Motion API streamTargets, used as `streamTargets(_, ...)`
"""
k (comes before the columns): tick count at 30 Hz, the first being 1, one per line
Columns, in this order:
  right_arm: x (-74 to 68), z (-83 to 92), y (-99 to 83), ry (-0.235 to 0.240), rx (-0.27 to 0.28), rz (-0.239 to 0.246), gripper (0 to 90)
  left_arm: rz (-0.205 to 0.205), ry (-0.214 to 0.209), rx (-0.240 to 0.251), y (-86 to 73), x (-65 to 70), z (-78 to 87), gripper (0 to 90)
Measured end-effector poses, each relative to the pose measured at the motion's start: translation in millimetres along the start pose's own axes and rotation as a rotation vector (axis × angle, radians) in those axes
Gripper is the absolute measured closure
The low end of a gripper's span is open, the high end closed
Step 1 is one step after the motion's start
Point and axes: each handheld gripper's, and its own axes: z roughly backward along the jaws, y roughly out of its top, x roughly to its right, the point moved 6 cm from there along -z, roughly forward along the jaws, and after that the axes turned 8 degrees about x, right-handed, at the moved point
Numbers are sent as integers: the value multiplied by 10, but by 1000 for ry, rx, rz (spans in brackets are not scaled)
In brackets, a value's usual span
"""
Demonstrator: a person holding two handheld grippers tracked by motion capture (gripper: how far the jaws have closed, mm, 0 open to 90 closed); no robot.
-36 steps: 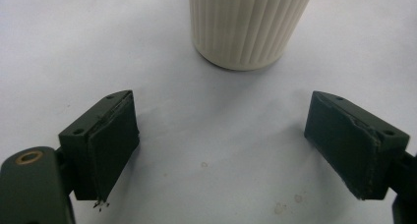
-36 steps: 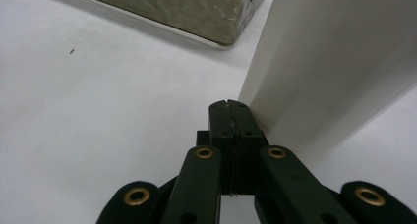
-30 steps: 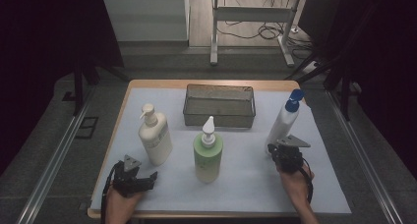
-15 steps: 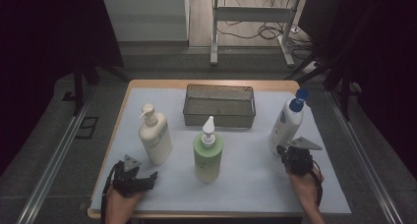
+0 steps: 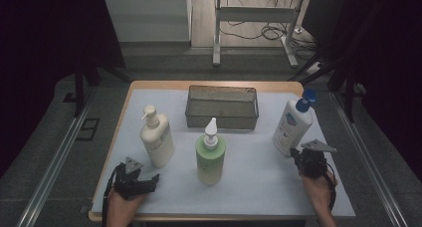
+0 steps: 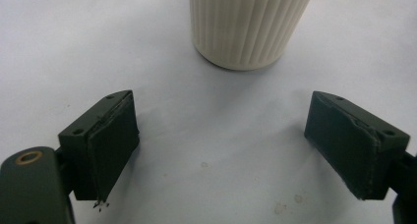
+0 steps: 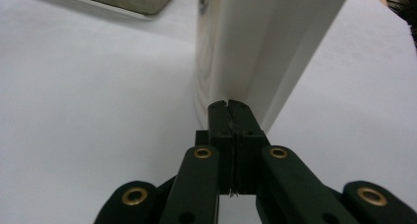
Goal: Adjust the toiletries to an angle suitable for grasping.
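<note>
White tabletop (image 5: pixel 259 157), mesh basket (image 5: pixel 222 106) at back. Right gripper (image 7: pixel 229 106) with jaws pressed together, tips at the foot of the white blue-capped bottle (image 5: pixel 291 125). Left gripper (image 6: pixel 221 145) spread wide before the ribbed cream bottle (image 6: pixel 248 22), gripping nothing. Best opened fully first, then centred round the body, low.

A: We see two black two-jaw grippers, left gripper (image 5: pixel 135 179) and right gripper (image 5: pixel 311 160), each with a grey three-cornered plate (image 5: pixel 318 146) on top.

B: We also see a black cable (image 5: pixel 105 194) trailing off the left one. Flat dark pads (image 6: pixel 110 140) on blocky jaws, brass-coloured rivets (image 7: pixel 202 153) at the link pivots. Bare forearms, no sleeves.
</note>
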Motion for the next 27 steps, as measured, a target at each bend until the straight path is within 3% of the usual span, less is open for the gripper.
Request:
streamTargets(4, 60, -18, -19, -9, -1, -7, 866, 2, 0, 0, 0, 1, 0, 126)
streamTargets(10, 43, 21, -7, 27, 6, -21, 801, 2, 0, 0, -1, 1, 0, 126)
streamTargets(19, 82, 204, 81, 65, 29, -30, 591, 2, 0, 0, -1, 1, 0, 125)
streamTargets(27, 92, 296, 241, 76, 46, -24, 479, 2, 0, 0, -1, 1, 0, 126)
